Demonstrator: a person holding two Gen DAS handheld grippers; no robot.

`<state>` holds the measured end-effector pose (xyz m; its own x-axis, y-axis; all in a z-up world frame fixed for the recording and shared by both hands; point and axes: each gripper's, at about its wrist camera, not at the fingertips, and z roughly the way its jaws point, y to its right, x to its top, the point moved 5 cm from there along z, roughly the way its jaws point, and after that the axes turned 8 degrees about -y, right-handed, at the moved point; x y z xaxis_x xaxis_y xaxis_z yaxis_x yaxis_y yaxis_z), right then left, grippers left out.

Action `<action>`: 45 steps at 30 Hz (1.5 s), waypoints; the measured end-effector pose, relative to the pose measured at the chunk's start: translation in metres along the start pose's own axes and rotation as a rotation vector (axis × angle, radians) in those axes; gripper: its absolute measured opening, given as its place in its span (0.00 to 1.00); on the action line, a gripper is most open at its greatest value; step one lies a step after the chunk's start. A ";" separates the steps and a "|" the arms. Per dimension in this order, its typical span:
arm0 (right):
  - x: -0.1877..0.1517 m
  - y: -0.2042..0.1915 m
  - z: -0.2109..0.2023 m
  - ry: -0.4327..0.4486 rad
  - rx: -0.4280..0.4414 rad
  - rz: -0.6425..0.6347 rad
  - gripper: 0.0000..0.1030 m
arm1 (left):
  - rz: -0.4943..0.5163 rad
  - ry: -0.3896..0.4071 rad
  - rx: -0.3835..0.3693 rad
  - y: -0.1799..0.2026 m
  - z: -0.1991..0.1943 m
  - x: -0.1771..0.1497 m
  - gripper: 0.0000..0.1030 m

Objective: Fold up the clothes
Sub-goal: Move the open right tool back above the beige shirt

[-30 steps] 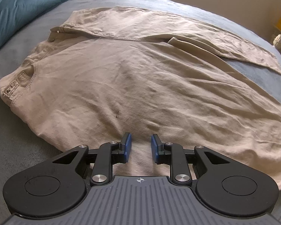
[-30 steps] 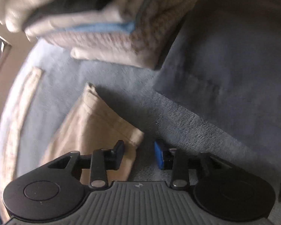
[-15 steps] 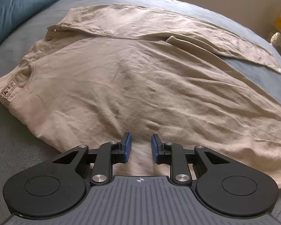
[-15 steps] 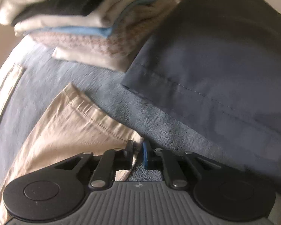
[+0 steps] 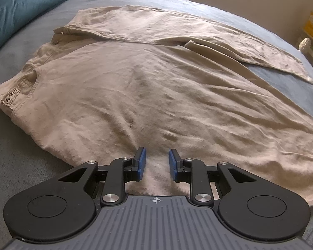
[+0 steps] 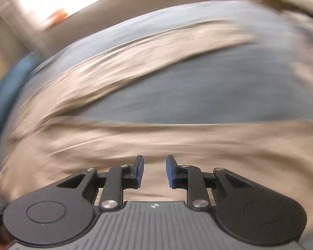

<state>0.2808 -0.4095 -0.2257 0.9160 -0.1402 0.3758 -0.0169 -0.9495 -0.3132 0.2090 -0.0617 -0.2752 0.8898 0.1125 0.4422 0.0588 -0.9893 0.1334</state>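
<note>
1. Beige trousers [image 5: 156,87]: we find them spread flat across the bed [image 5: 14,166], waistband to the left in the left wrist view, one leg angled away toward the far right.
2. Left gripper [image 5: 157,162]: we see its jaws apart by a narrow gap, nothing between the blue pads, poised over the near edge of the trousers; contact with the cloth cannot be told.
3. Right gripper [image 6: 154,170]: its jaws have just been opening; we see a gap with nothing held, the beige cloth lying beneath and ahead. This view is blurred.
4. Blue pillow [image 5: 20,6]: far left, beside the waistband end, apart from the trousers.
</note>
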 end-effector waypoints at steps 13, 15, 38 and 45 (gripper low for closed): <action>0.072 -0.081 0.093 0.043 -0.180 -0.124 0.18 | 0.081 0.067 -0.030 -0.002 -0.001 -0.011 0.26; 0.067 -0.093 0.085 0.012 -0.081 -0.131 0.18 | 0.091 0.077 -0.036 -0.002 -0.002 -0.011 0.26; 0.020 -0.039 0.020 -0.267 -0.014 0.076 0.21 | 0.128 0.103 -0.090 -0.003 -0.021 -0.010 0.32; 0.013 0.002 0.038 -0.195 -0.148 0.151 0.18 | 0.371 0.025 -0.058 0.048 -0.016 -0.028 0.38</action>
<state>0.3081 -0.4022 -0.2539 0.9584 -0.2397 0.1550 -0.2038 -0.9548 -0.2164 0.1794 -0.1105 -0.2674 0.8345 -0.2496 0.4912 -0.2918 -0.9564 0.0099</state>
